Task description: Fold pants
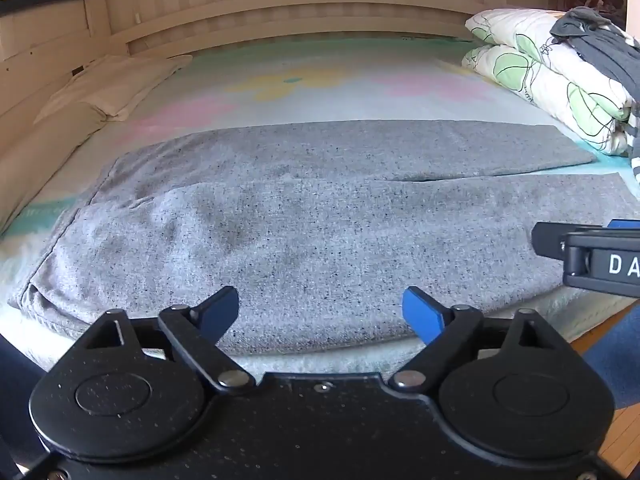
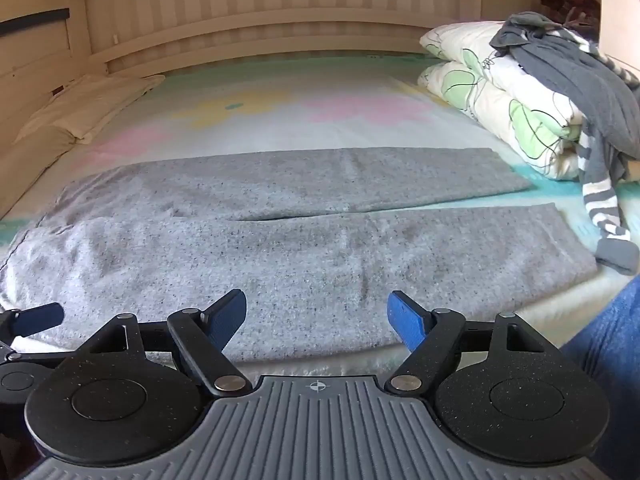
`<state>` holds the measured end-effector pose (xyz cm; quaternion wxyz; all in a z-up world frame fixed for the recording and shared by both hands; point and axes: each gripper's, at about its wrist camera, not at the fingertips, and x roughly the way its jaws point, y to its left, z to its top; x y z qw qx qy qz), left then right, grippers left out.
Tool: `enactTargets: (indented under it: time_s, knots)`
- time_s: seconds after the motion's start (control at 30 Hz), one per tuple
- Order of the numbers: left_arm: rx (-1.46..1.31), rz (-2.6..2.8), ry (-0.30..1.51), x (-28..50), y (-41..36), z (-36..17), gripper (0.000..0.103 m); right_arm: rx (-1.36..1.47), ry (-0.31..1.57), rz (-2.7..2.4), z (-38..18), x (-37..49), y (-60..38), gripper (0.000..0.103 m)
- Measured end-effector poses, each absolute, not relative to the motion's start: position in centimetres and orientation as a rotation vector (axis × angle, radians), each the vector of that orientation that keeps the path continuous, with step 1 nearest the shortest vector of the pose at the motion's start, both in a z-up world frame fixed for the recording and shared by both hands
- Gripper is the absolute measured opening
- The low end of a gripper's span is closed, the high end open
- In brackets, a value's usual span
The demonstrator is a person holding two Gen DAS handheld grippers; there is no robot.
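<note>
Grey speckled pants [image 1: 304, 216] lie flat across the bed, waistband at the left, both legs stretched to the right, one leg behind the other. The right wrist view shows the same pants [image 2: 304, 240] with a narrow gap between the legs. My left gripper [image 1: 320, 312] is open above the near edge of the front leg, nothing between its blue fingers. My right gripper [image 2: 318, 316] is open too, over the near edge of the same leg. Part of the right gripper [image 1: 592, 256] shows at the right edge of the left wrist view.
A folded floral quilt [image 2: 500, 104] with dark grey and striped clothes [image 2: 592, 92] on top sits at the right. A pale pillow [image 1: 108, 84] lies at the back left. A wooden headboard wall [image 1: 280, 4] runs behind. A leg in blue jeans [image 2: 608, 344] stands at the right.
</note>
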<state>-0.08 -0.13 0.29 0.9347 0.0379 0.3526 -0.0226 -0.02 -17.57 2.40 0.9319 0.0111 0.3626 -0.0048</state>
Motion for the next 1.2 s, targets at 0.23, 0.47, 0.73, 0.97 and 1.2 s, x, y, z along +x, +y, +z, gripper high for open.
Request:
enactTargets:
  time_s: [0.23,0.47,0.73,0.97,1.2]
  knots:
    - [0.045,-0.021,0.728,-1.1,-0.2,-0.3,0.082,0.028,0.739,-0.009,2.4,-0.3,-17.2,0.077]
    - [0.025,-0.021,0.761,-0.7,-0.1,-0.4,0.078,0.048,0.732,-0.025,2.1,-0.2,-17.5,0.076]
    - [0.036,-0.024,0.763,-0.8,-0.3,-0.3,0.077,0.037,0.741,-0.006,1.8,0.0,-16.8,0.076]
    - [0.024,-0.036,0.783,-0.5,-0.2,-0.4,0.077,0.017,0.749,0.011,1.7,0.1,-16.3,0.076]
    - [0.023,-0.039,0.774,-0.7,-0.3,-0.5,0.077,0.019,0.727,-0.022,1.9,0.0,-16.7,0.076]
